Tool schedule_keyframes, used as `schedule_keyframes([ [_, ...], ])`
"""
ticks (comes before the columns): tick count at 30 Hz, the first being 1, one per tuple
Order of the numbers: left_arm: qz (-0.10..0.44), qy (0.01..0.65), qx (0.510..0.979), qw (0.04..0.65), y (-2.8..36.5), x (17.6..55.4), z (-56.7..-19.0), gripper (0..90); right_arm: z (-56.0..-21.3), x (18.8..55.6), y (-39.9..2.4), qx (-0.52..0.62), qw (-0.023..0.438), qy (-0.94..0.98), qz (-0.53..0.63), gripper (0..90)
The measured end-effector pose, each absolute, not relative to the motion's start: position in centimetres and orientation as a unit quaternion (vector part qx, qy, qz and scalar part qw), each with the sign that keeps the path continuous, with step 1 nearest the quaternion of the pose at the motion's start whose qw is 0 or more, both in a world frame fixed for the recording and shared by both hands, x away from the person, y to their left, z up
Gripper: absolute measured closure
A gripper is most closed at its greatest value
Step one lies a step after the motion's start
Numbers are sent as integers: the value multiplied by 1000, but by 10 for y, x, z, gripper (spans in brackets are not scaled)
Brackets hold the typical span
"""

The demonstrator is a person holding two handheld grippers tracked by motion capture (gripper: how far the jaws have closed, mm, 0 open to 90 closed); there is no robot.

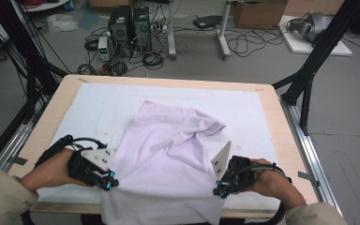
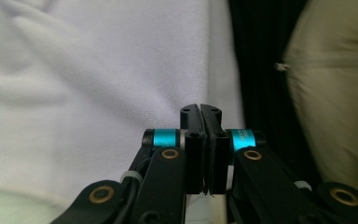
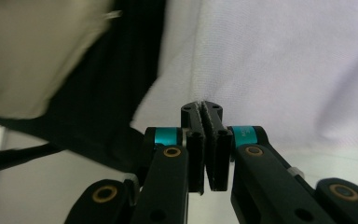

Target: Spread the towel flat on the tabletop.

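Fingers of both grippers, left (image 1: 108,184) and right (image 1: 218,192), pinch the white cloth (image 1: 168,159).

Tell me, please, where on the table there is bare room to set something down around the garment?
Bare white mat lies left of the pale garment, along the far edge behind it, and right of it. The near edge is crowded: left gripper and right gripper sit at the garment's sides.

Cloth (image 1: 168,159) on mat (image 1: 89,112), hanging over table's (image 1: 286,136) 6 o'clock edge; left gripper (image 1: 108,183) at its 9, right gripper (image 1: 218,191) at 3.
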State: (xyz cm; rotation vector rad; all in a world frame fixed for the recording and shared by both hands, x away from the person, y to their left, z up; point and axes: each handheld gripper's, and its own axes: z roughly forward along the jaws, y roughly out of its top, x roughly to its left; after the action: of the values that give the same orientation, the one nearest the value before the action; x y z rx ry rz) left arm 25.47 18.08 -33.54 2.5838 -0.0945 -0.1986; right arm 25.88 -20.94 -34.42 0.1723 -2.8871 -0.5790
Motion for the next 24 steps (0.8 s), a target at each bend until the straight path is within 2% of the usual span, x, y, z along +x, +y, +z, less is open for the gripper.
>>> schedule_keyframes([
  [2,-78,-47,958,273,179,248,-343,875,-349,249,-209,73,107,-972,-196,861],
  [3,-66,-48,957,278,179,249,-346,832,-351,248,-210,74,104,-973,-195,797],
  [4,-55,-33,958,281,180,252,-347,709,-351,248,-211,69,89,-974,-195,777],
  [5,-46,-17,958,282,181,257,-348,624,-351,250,-211,59,79,-976,-194,728],
  [7,-23,6,957,290,186,266,-348,599,-350,257,-211,39,56,-978,-197,708],
  [10,5,24,964,266,187,279,-354,590,-353,267,-205,9,24,-982,-186,688],
  [13,10,39,970,239,183,289,-366,588,-363,280,-191,-11,0,-988,-156,687],
  [20,6,59,983,175,171,313,-395,640,-392,297,-154,3,-4,-997,-79,714],
  [24,-2,64,985,159,167,322,-405,685,-402,303,-144,14,-17,-999,-36,767],
])
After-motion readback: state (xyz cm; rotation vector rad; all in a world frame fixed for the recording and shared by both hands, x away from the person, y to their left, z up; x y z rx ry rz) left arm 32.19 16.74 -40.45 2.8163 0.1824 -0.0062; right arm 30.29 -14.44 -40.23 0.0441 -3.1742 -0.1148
